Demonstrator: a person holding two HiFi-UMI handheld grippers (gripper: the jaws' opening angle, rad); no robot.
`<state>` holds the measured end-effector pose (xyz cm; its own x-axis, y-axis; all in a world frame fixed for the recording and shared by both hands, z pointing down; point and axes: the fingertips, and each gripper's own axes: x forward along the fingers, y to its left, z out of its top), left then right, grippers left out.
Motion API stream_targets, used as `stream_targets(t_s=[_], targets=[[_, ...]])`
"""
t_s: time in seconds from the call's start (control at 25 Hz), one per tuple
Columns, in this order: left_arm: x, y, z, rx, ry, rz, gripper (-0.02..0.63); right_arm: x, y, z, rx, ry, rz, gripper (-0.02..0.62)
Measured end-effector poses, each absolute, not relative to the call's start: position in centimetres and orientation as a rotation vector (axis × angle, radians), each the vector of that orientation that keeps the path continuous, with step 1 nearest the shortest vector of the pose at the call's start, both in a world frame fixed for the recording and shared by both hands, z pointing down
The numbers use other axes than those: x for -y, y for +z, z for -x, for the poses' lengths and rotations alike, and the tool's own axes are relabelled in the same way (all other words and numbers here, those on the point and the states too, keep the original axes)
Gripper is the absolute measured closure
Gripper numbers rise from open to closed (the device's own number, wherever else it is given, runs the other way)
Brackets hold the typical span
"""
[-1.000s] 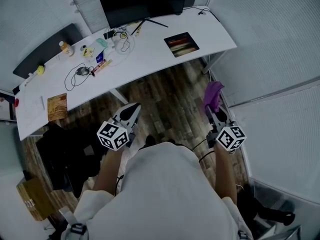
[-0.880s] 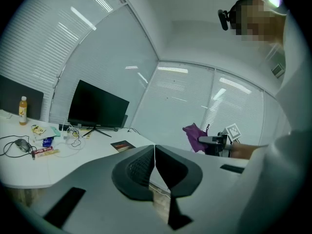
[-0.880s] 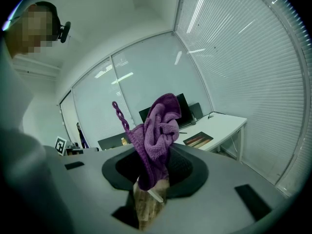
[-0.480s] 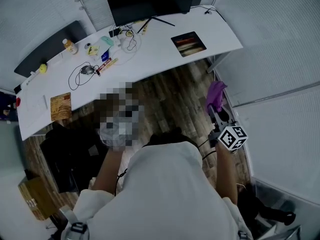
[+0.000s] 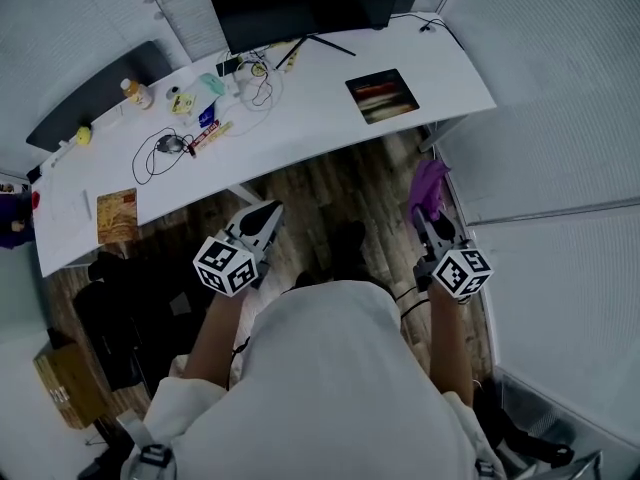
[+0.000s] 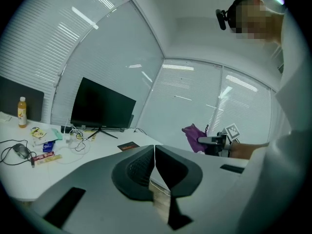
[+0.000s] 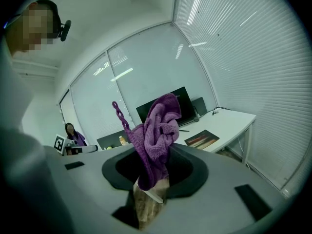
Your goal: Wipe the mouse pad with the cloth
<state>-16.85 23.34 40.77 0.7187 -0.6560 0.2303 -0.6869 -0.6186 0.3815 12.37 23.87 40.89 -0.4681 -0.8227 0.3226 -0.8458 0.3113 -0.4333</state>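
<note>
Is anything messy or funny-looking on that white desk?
A little messy: loose cables and small packets lie scattered on the left part of the desk. The mouse pad lies flat and alone on the right. Nothing looks spilled or broken.

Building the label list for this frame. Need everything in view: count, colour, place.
desk: 1, white, across head view's top
monitor: 1, black, desk's far edge
mouse pad: 1, dark with red-orange bands, desk's right part
bottle: 1, orange, desk's far left
mouse: 1, black, corded, desk's left
board: 1, brown, desk's near-left edge
cardboard box: 1, brown, floor, lower left
cloth: 1, purple, held by right gripper
left gripper: 1, grey, fingers together, empty
right gripper: 1, grey, fingers shut on cloth
</note>
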Motion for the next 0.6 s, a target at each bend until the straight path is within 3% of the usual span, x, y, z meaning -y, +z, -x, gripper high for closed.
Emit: stream_targets(t_s=[0.6], targets=[[-10.3, 41.5, 8.1, 1.131, 0.125, -2.422, 0.583, -7.5, 42.6, -20.2, 2.529, 0.89, -1.388, 0.465]])
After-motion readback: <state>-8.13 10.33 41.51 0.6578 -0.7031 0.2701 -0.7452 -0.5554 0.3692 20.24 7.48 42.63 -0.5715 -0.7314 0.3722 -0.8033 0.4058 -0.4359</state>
